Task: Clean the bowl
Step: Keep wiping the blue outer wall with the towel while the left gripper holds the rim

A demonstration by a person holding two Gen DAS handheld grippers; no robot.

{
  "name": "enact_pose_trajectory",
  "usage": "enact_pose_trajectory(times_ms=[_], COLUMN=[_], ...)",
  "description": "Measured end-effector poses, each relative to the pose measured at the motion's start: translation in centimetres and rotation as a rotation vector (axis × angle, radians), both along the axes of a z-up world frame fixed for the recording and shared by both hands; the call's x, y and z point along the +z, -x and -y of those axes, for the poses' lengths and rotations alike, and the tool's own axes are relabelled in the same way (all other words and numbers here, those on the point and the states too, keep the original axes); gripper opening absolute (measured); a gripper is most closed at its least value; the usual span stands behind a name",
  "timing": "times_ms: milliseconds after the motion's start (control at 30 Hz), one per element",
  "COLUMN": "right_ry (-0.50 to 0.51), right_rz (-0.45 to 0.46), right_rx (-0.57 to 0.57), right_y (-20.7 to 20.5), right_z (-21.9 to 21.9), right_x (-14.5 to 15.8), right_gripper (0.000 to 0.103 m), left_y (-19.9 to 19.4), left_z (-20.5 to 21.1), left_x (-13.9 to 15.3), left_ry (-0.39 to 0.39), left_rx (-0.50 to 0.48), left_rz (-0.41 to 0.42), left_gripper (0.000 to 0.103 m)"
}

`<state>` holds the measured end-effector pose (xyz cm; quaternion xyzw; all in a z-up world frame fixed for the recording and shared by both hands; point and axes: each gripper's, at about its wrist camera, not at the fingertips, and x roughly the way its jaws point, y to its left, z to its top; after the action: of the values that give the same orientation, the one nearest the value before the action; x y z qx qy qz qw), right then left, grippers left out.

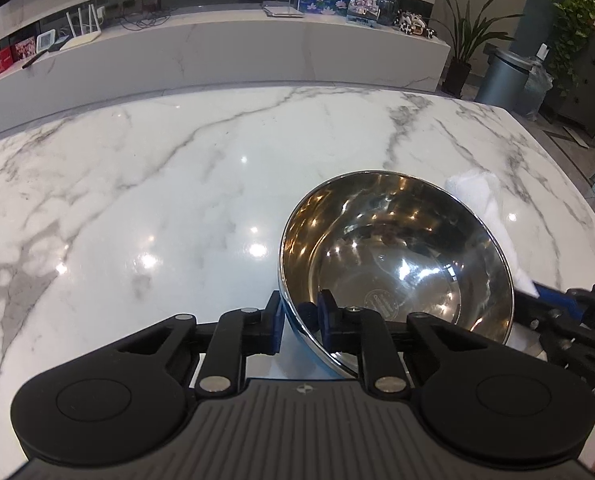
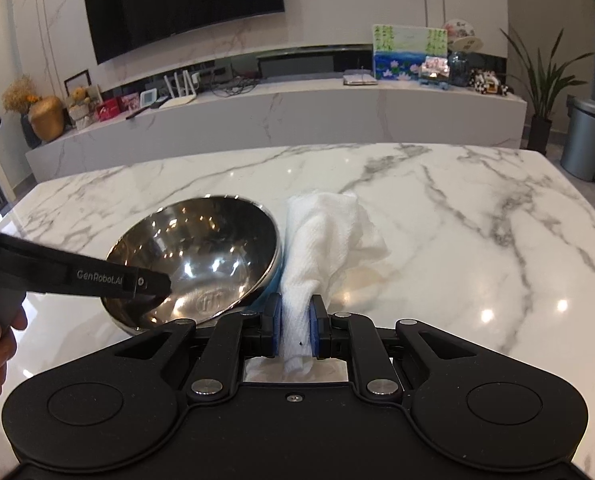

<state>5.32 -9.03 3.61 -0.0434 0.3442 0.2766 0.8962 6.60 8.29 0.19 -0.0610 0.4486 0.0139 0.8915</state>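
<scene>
Left gripper [image 1: 299, 320] pinches the tilted steel bowl [image 1: 397, 248] by its thin, slick rim, probably prone to slipping, while right gripper [image 2: 295, 326] squeezes the soft white cloth [image 2: 321, 240].

text: "GenRobot.AI" | on: left claw [image 2: 153, 286] side

- White marble table [image 2: 437, 216] with grey veins, glossy.
- Steel bowl [image 2: 201, 248] tilted on it.
- White cloth [image 2: 329, 236] lying just beside the bowl.

Two close downward wrist views, shared bowl [image 1: 397, 256]
</scene>
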Motion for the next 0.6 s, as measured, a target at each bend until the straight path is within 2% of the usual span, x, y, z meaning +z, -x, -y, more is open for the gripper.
enact_pose_trajectory(times_ms=[167, 233, 300, 367, 467, 600], right_ry=[0.032, 0.041, 0.046, 0.046, 0.042, 0.026], right_rz=[-0.051, -0.059, -0.064, -0.066, -0.064, -0.023], right_rx=[0.030, 0.035, 0.037, 0.038, 0.037, 0.025], right_y=[-0.1, -0.1, -0.1, -0.1, -0.1, -0.3], right_z=[-0.7, -0.8, -0.8, -0.8, -0.6, 0.0], right_x=[-1.1, -1.3, -1.4, -1.5, -1.4, -0.6], right_gripper=[0.013, 0.013, 0.013, 0.013, 0.013, 0.013], left_y=[0.0, 0.1, 0.2, 0.2, 0.2, 0.1], left_z=[-0.2, -0.4, -0.4, -0.5, -0.3, -0.1], left_x=[0.0, -0.2, -0.4, -0.5, -0.5, -0.4], left_ry=[0.016, 0.037, 0.050, 0.059, 0.057, 0.032], left_rx=[0.005, 0.013, 0.016, 0.020, 0.009, -0.011], left_rz=[-0.003, -0.012, -0.024, -0.028, -0.031, -0.020], left_gripper=[0.016, 0.022, 0.033, 0.034, 0.034, 0.024])
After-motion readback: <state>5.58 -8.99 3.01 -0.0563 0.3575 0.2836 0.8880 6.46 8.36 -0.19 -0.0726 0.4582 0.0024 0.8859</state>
